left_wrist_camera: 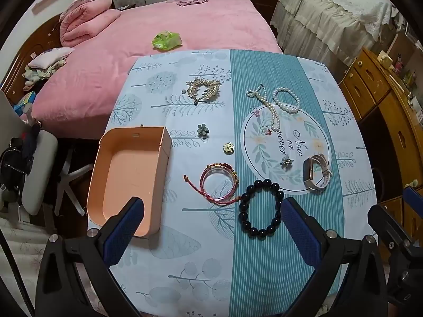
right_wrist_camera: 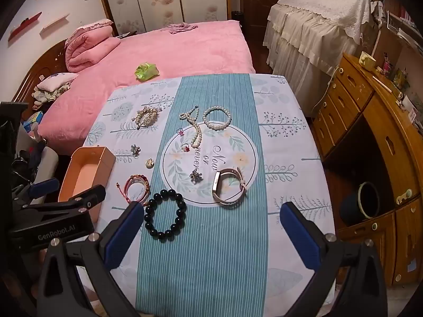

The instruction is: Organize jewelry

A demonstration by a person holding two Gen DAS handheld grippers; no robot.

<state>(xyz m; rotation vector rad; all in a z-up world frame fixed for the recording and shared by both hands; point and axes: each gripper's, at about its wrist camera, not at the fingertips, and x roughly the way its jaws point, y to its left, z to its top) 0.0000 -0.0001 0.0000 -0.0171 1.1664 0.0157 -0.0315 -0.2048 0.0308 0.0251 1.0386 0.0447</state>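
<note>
An empty orange box [left_wrist_camera: 127, 177] [right_wrist_camera: 84, 171] sits at the table's left edge. Jewelry lies spread on the blue tablecloth: a dark bead bracelet [left_wrist_camera: 260, 208] [right_wrist_camera: 165, 215], a red bangle set [left_wrist_camera: 219, 182] [right_wrist_camera: 136, 187], a smart band [left_wrist_camera: 316, 171] [right_wrist_camera: 230, 187], a pearl bracelet [left_wrist_camera: 286, 100] [right_wrist_camera: 216, 119], a pearl strand [left_wrist_camera: 269, 108] [right_wrist_camera: 195, 129], a gold hair comb [left_wrist_camera: 203, 89] [right_wrist_camera: 145, 117], and small brooches and rings. My left gripper [left_wrist_camera: 212, 229] is open above the near table, the dark bracelet between its fingers. My right gripper [right_wrist_camera: 211, 231] is open and empty above the near edge.
A pink bed [left_wrist_camera: 158, 39] with a green packet [left_wrist_camera: 166, 41] lies behind the table. Wooden drawers [right_wrist_camera: 370, 132] stand at the right. A chair [left_wrist_camera: 39, 171] stands left of the table. The left gripper body [right_wrist_camera: 58, 211] shows at the right wrist view's left.
</note>
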